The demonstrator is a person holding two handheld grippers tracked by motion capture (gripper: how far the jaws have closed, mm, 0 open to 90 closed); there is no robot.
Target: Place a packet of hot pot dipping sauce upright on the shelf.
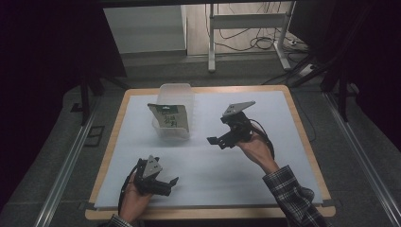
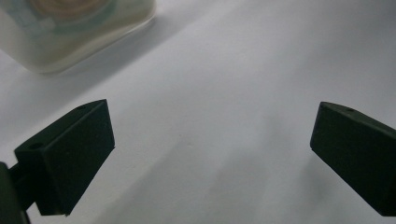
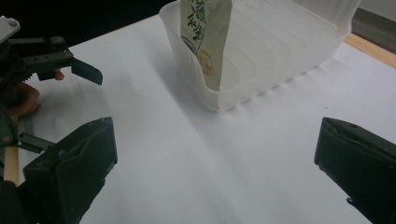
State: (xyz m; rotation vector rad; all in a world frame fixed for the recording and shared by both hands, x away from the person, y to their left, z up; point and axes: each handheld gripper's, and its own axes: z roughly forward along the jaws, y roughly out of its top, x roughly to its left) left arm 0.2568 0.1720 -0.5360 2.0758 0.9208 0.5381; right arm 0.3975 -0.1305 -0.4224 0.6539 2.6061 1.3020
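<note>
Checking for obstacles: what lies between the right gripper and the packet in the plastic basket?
Only bare white table cover and the basket's near wall, per the right gripper view; right gripper, packet.

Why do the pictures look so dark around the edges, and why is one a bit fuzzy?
High view: light falls on the white table sheet, while the room around it is dim. Left gripper view: the translucent plastic bin at the top is out of focus. Right gripper view: the carton in the bin is fairly sharp, and the near black fingers look soft and cast faint shadows.
</note>
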